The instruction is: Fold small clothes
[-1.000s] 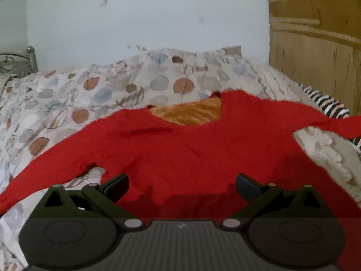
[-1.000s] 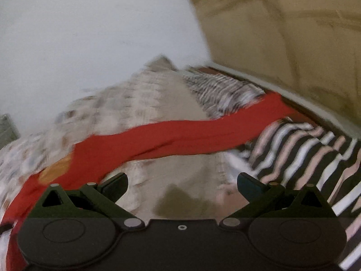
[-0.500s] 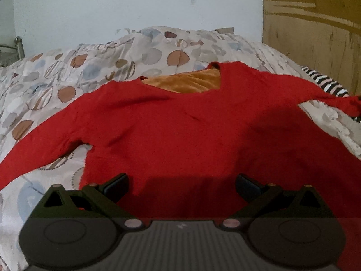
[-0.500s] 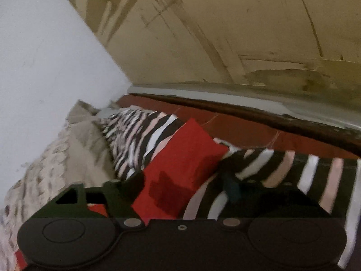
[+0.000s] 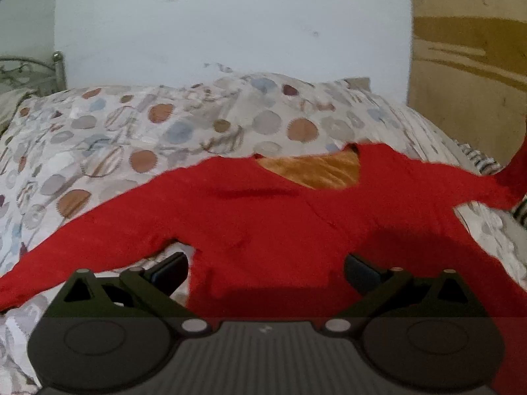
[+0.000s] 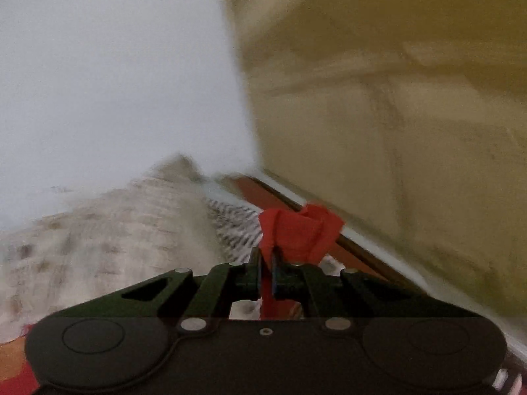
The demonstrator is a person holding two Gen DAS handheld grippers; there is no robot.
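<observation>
A red long-sleeved top [image 5: 270, 217] with an orange lining at the neck lies spread front-up on a spotted bedspread [image 5: 138, 131]. My left gripper [image 5: 266, 268] hovers open over its lower body, nothing between the fingers. The top's right sleeve [image 5: 517, 171] rises off the bed at the right edge of the left wrist view. In the blurred right wrist view my right gripper [image 6: 267, 260] is shut on the red sleeve cuff [image 6: 299, 230], which bunches above the fingertips, lifted clear of the bed.
A white wall [image 5: 230, 26] stands behind the bed and a wooden panel [image 5: 467, 65] runs along its right side. A black-and-white striped blanket [image 6: 234, 227] lies by that panel. A metal bed rail [image 5: 29, 69] shows at the far left.
My right gripper closed on the end of the right sleeve and lifted it off the striped blanket. My left gripper drifted back slightly over the top's body, still open.
</observation>
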